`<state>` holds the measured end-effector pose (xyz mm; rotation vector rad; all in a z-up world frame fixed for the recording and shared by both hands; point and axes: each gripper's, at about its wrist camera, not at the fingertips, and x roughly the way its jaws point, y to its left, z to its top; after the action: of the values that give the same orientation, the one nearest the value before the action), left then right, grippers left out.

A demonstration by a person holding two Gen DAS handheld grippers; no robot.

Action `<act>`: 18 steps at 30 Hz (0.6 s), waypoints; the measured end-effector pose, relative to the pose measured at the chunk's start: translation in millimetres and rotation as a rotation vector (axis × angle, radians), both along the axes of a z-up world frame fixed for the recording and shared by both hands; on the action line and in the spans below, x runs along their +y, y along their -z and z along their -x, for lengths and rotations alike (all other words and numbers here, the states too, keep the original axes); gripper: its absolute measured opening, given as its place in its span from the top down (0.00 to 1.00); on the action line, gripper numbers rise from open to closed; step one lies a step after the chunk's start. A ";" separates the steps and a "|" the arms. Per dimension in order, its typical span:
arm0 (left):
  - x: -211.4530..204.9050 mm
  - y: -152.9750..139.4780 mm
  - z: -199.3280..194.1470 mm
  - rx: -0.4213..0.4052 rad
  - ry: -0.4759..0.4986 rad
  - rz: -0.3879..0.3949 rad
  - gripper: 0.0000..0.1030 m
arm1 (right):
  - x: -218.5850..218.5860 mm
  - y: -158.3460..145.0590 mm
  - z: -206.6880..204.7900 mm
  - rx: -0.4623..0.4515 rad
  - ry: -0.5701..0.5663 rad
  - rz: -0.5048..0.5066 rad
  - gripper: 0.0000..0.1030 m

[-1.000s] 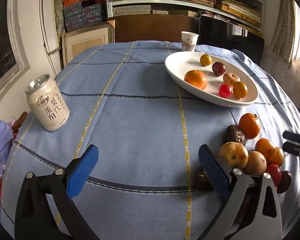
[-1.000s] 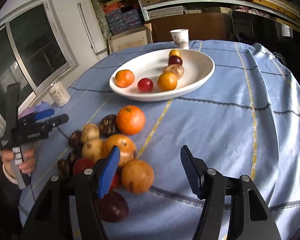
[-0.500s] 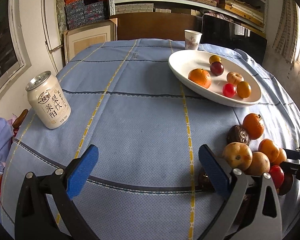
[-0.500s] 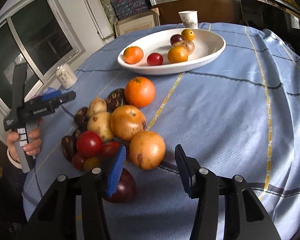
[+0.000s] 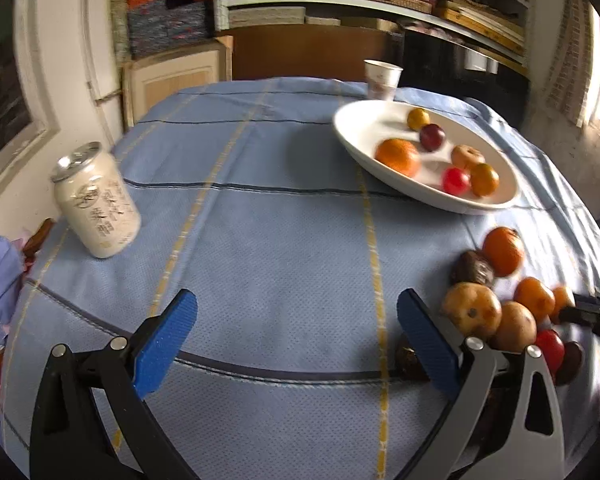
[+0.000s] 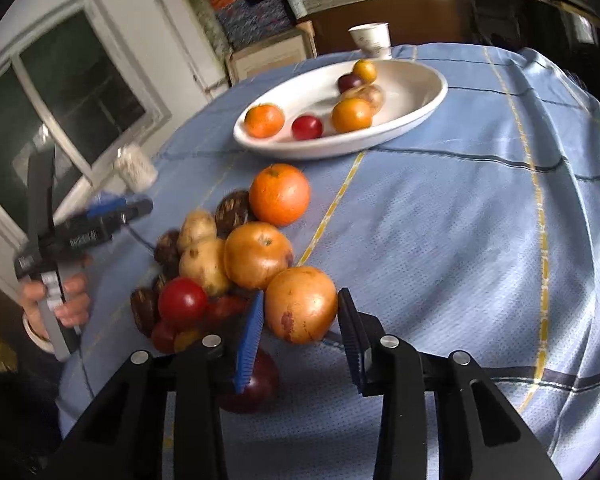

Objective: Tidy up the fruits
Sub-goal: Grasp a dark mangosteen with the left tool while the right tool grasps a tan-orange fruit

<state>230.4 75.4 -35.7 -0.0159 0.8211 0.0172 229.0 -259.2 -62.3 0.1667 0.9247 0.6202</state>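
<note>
A white oval plate [image 6: 412, 92] holds several small fruits. A pile of loose fruits [image 6: 220, 256] lies on the blue cloth in front of it, also seen at the right in the left wrist view [image 5: 496, 308]. The nearest one is a golden-orange round fruit [image 6: 300, 296] resting on the cloth. My right gripper [image 6: 301, 314] is closing on it, and its blue pads touch both sides. My left gripper [image 5: 296, 308] hovers open over bare cloth left of the pile, with nothing between its fingers.
A white drink can [image 5: 96, 204] stands at the left of the table. A paper cup [image 5: 382, 78] stands behind the plate. A dark plum [image 6: 256, 384] lies under my right gripper's left finger. A hand [image 6: 56, 300] holds the left gripper.
My right gripper has moved forward around the golden-orange fruit and its jaws have narrowed onto it. The left gripper has stayed in place, open.
</note>
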 end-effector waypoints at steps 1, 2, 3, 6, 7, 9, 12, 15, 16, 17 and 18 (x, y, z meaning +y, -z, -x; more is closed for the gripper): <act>-1.7 -0.5 1.0 0.009 0.047 0.019 0.04 | -2.6 -0.4 -0.4 -0.001 0.012 -0.004 0.63; -4.8 -2.4 3.8 0.009 0.104 0.031 0.04 | -6.0 -0.2 -1.6 0.003 0.026 -0.011 0.63; -7.9 -4.5 7.7 -0.005 0.138 0.025 0.04 | -7.8 0.4 -2.4 0.010 0.032 -0.016 0.63; -18.2 -7.3 19.5 -0.029 0.245 0.006 0.04 | -8.4 3.0 -3.9 0.025 0.044 -0.013 0.63; -21.6 -5.7 22.5 -0.022 0.283 0.009 0.04 | -7.7 3.0 -3.9 0.022 0.045 -0.005 0.63; -26.4 -1.8 23.6 -0.007 0.308 0.000 0.05 | -6.9 3.0 -2.7 0.021 0.042 -0.004 0.63; -32.8 5.6 21.7 0.021 0.318 -0.020 0.21 | -7.5 3.3 -2.2 0.023 0.039 -0.002 0.63; -34.3 13.4 17.3 0.063 0.325 -0.004 0.28 | -7.7 3.3 -2.4 0.023 0.041 -0.002 0.63; -35.0 14.9 16.6 0.069 0.325 -0.005 0.28 | -7.9 3.2 -2.4 0.023 0.041 -0.002 0.63; -36.4 16.2 16.4 0.076 0.333 0.001 0.28 | -7.9 3.2 -2.2 0.022 0.042 0.000 0.63; -37.0 16.9 16.1 0.077 0.340 0.007 0.28 | -7.6 3.1 -2.2 0.022 0.040 0.001 0.63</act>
<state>214.3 38.4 -52.6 0.1182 0.8926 -0.3075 231.2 -266.9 -65.5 0.1913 0.9406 0.5819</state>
